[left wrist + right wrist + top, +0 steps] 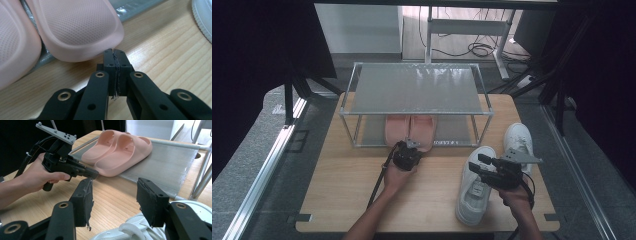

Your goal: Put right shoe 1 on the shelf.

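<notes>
The left gripper [115,53], jaws pressed together and empty, sat just at the near end of the right pink foam slipper [80,27] on the rack's lower shelf [162,167]. The right gripper [113,195] hung wide open over the near white sneaker [475,185].

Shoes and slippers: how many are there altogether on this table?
4. Two pink slippers lie side by side on the rack's bottom shelf; two white sneakers sit on the table at right. None seem hidden.

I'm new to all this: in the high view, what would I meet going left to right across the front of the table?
Left gripper → nearer white sneaker → right gripper → farther white sneaker.
</notes>
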Action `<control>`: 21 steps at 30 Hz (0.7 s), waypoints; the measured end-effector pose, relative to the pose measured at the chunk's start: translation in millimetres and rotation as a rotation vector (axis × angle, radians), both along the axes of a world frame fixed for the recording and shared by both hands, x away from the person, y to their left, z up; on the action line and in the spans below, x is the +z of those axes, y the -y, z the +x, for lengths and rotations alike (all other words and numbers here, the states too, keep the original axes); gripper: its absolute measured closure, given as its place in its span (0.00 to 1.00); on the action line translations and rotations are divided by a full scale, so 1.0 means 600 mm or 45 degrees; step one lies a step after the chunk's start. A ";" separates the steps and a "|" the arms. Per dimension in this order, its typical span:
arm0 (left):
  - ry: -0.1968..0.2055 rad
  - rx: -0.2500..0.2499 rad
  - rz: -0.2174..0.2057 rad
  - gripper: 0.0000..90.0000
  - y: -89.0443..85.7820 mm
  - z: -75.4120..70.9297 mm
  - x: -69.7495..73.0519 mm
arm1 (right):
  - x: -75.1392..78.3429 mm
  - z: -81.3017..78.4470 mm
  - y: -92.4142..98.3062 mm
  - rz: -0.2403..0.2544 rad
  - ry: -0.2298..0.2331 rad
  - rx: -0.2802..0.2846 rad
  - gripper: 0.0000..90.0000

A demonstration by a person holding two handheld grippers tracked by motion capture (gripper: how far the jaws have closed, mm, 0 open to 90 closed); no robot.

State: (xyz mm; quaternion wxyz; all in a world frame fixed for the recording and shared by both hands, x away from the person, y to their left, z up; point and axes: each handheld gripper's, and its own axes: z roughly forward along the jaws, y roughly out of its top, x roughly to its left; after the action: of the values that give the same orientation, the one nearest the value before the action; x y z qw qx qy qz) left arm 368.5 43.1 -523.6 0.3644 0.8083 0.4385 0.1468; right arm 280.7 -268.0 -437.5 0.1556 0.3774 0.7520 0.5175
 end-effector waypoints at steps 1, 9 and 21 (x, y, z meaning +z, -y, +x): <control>0.000 -0.001 0.004 0.99 -0.001 0.001 0.000 | 0.000 0.000 0.000 0.000 0.000 0.000 0.53; 0.003 0.005 0.021 0.99 0.004 0.011 0.001 | 0.000 -0.001 -0.001 0.000 0.001 0.007 0.53; 0.004 0.013 0.027 0.99 0.005 0.020 0.001 | 0.000 0.000 0.000 0.001 0.002 0.001 0.53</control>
State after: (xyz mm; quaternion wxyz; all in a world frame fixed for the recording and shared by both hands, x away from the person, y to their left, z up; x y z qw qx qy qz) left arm 380.4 39.9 -523.3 0.3557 0.8097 0.4403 0.1545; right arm 280.8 -268.2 -437.7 0.1559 0.3766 0.7519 0.5182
